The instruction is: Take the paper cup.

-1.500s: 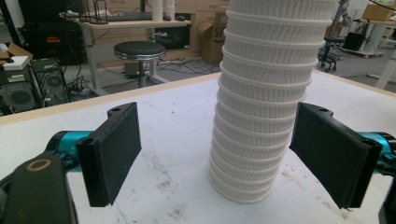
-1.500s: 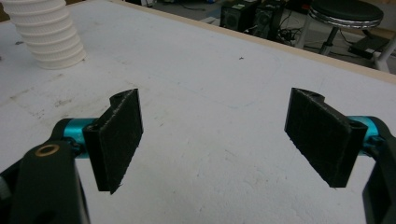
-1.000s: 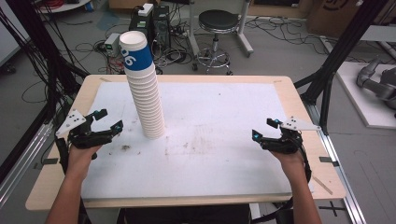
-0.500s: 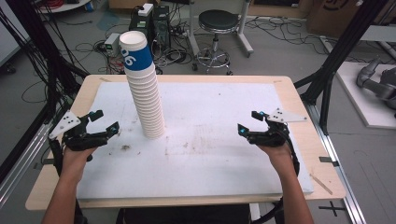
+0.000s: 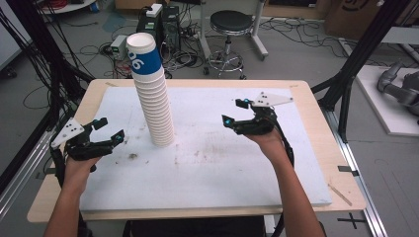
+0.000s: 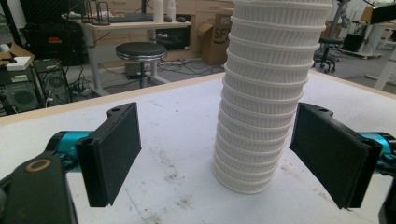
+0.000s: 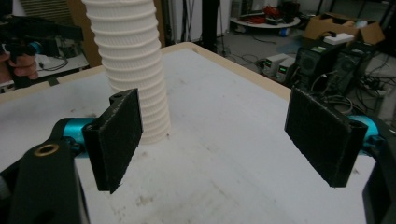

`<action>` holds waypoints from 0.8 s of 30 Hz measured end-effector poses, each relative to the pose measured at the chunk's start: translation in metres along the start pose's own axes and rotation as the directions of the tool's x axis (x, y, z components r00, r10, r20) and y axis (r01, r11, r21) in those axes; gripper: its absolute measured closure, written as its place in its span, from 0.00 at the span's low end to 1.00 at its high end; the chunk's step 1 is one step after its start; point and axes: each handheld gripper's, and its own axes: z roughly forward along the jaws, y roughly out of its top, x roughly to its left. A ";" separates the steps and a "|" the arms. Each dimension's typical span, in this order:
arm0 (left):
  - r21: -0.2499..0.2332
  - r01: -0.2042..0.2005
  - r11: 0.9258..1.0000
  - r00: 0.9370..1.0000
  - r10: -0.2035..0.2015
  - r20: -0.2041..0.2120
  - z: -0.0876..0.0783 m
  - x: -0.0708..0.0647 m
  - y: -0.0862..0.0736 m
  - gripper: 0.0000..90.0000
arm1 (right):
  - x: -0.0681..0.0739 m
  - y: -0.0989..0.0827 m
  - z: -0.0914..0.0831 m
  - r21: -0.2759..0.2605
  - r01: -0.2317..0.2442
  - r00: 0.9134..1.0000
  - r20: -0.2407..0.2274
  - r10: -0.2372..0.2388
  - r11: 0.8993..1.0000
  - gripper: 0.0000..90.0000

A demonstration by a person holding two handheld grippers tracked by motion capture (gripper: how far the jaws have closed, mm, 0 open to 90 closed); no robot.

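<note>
One tall stack of cups (image 5: pixel 152 98) is seen standing on the white board (image 5: pixel 212 163) that covers the table (image 5: pixel 316 98), left of the middle, leaning slightly, its top cup banded in blue (with white digits). Beyond the far edge, a black stool (image 5: pixel 230 22), computer cases (image 5: pixel 160 19) and cables are spread over the floor. Nothing is placed between the stack and either gripper. The left gripper (image 5: pixel 109 132) is held near the left edge with its jaws spread wide and empty; in the left gripper view the stack (image 6: pixel 268 93) is framed between them, nearer the right jaw, untouched. The right gripper (image 5: pixel 233 112) is held right of the stack, jaws wide and empty, the stack (image 7: pixel 135 65) behind its left jaw.
</note>
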 end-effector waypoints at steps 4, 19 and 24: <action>0.006 -0.005 1.000 1.000 0.005 0.001 0.001 0.000 0.000 0.18 | 0.006 0.017 0.018 -0.016 0.013 0.998 -0.057 -0.014 1.000 0.22; 0.002 0.007 1.000 1.000 -0.007 0.006 0.001 0.002 -0.001 0.18 | 0.032 0.084 0.093 -0.052 0.059 0.977 -0.200 -0.068 0.997 0.22; 0.007 0.006 1.000 1.000 -0.006 0.011 0.002 0.003 -0.002 0.18 | 0.039 0.096 0.110 -0.067 0.059 0.968 -0.241 -0.073 0.996 0.22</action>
